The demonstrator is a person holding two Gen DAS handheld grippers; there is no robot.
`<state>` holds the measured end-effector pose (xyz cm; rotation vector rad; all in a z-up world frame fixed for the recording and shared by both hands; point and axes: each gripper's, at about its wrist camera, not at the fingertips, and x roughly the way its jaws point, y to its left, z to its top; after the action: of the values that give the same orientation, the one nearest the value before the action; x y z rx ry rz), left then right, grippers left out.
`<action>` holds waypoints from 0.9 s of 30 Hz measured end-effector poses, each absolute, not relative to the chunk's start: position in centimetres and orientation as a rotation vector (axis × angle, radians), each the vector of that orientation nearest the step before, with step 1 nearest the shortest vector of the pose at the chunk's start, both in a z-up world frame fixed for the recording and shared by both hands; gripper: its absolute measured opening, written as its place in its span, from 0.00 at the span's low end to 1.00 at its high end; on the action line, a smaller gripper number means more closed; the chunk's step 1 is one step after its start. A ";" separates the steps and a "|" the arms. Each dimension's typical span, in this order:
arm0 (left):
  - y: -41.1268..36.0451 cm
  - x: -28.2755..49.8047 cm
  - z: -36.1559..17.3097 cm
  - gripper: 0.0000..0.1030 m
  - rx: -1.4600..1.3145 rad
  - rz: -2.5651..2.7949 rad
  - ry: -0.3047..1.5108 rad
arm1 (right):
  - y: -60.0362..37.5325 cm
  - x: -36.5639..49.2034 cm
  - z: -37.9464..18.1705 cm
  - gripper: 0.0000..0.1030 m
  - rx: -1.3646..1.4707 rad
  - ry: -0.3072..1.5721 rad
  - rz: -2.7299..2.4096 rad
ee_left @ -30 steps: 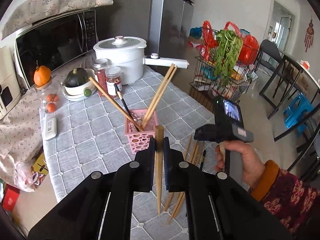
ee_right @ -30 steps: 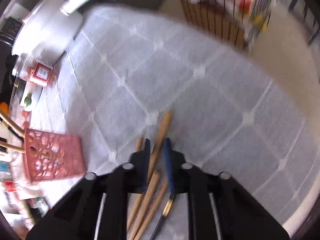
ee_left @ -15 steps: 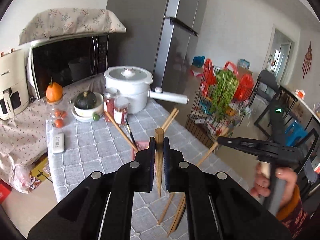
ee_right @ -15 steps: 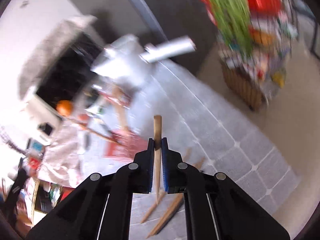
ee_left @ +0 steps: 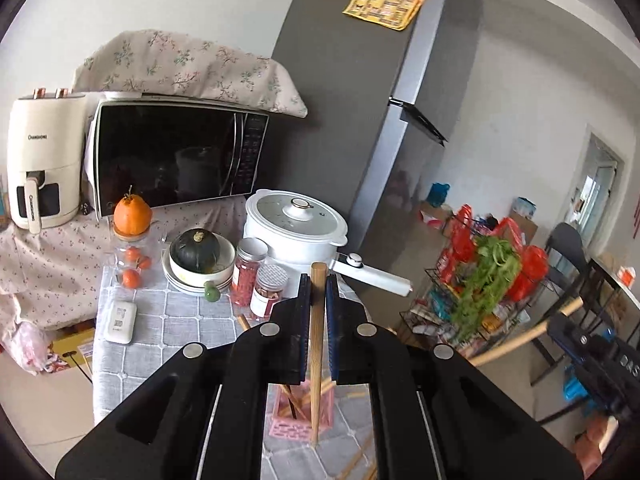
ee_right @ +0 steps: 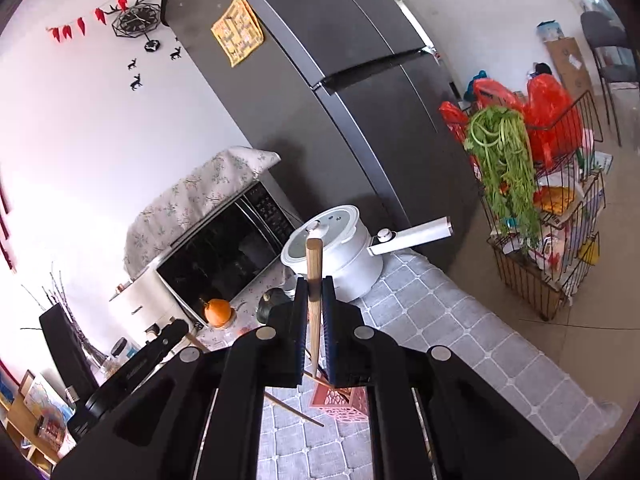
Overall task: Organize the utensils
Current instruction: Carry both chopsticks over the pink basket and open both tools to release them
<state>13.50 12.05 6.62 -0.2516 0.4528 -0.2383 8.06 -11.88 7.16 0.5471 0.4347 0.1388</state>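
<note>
My left gripper [ee_left: 318,292] is shut on a wooden chopstick [ee_left: 316,360] that stands upright between its pads, its tip hanging over the pink perforated basket [ee_left: 298,420]. The basket holds several chopsticks. My right gripper [ee_right: 315,296] is shut on another wooden chopstick [ee_right: 314,276], also upright, above the same pink basket [ee_right: 340,402]. In the left wrist view the right gripper [ee_left: 568,330] shows at the right edge with its chopstick [ee_left: 524,338] slanting out. More loose chopsticks [ee_left: 356,462] lie on the grey checked tablecloth [ee_left: 192,328].
A white pot with a long handle [ee_left: 296,232], two spice jars [ee_left: 260,284], a bowl with a dark squash [ee_left: 198,256], a microwave [ee_left: 172,156] and an air fryer [ee_left: 42,160] stand behind. A wire rack with greens [ee_right: 532,216] stands on the floor to the right beside the fridge [ee_right: 340,92].
The right gripper closed on a chopstick on the table and lifted it high, tilting up. The left gripper rose with its chopstick, so the basket now shows below its fingers.
</note>
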 end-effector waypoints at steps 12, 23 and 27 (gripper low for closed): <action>12.8 15.8 7.4 0.06 -0.315 -0.274 0.469 | -11.6 11.2 4.2 0.07 0.580 0.490 0.116; 11.4 16.6 8.4 0.10 -0.236 -0.216 0.434 | -12.2 11.6 4.2 0.07 0.606 0.473 0.115; 12.7 16.3 6.7 0.34 -0.275 -0.187 0.443 | -11.3 12.6 3.2 0.07 0.576 0.513 0.111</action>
<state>16.34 12.67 6.72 -0.2752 0.4430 -0.1871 12.61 -11.33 3.17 0.5763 0.5133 0.1106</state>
